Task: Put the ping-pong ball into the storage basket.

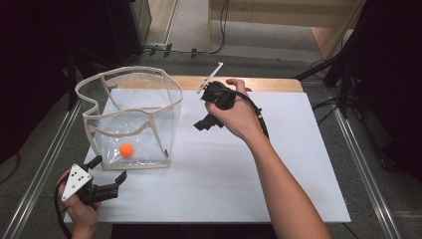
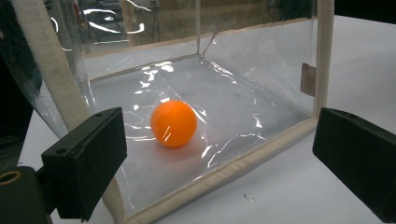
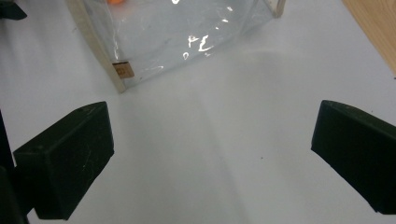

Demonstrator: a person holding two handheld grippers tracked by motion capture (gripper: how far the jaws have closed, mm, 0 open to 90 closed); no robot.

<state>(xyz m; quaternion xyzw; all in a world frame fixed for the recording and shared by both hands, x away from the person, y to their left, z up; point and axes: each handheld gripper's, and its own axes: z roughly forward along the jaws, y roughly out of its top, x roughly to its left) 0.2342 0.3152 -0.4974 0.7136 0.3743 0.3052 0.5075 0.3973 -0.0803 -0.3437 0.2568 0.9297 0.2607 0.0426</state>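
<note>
Left gripper sits low at the near left of the white sheet, held in the person's left hand, grey three-cornered plate on top. Its jaws stand wide apart, nothing between them; in the left gripper view they frame the near bottom edge of the clear bag. The bag stands upright just ahead of these jaws, clear plastic walls with cream fabric trim, top rim open and wavy. One jaw tip lies right at the bag's near lower corner; contact cannot be told. Orange ball rests on the bag floor, just beyond the left gripper's jaws, behind the plastic wall. Right gripper is held in the right hand, raised over the sheet's middle, the bag to its left and apart from it. Its jaws also spread wide and empty; beyond them, bare white sheet, then the bag's trimmed corner with a small tan label.
</note>
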